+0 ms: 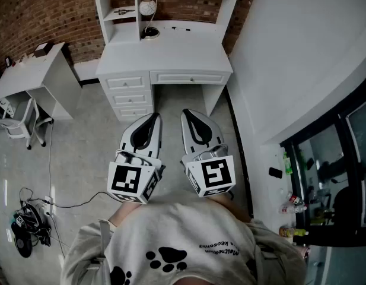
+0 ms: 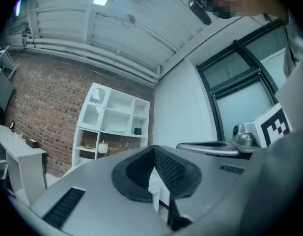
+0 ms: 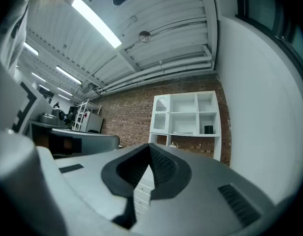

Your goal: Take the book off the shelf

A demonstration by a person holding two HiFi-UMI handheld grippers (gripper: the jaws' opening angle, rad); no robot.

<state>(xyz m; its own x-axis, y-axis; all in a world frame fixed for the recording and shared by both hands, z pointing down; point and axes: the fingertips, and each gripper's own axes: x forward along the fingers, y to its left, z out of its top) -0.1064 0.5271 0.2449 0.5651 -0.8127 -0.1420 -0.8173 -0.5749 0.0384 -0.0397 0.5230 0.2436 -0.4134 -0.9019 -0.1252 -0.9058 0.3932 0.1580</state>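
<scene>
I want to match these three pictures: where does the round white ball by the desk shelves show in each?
Head view: white ball at top centre, above the desk.
Left gripper view: small, left of centre.
Right gripper view: small, just right of centre.
Shared landmark: the brick wall behind it.

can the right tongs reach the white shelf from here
Probably not yet. The right tongs are shut, close to the person's body, with floor between them and the desk carrying the white shelf. Nothing blocks the way; stepping closer should do.
</scene>
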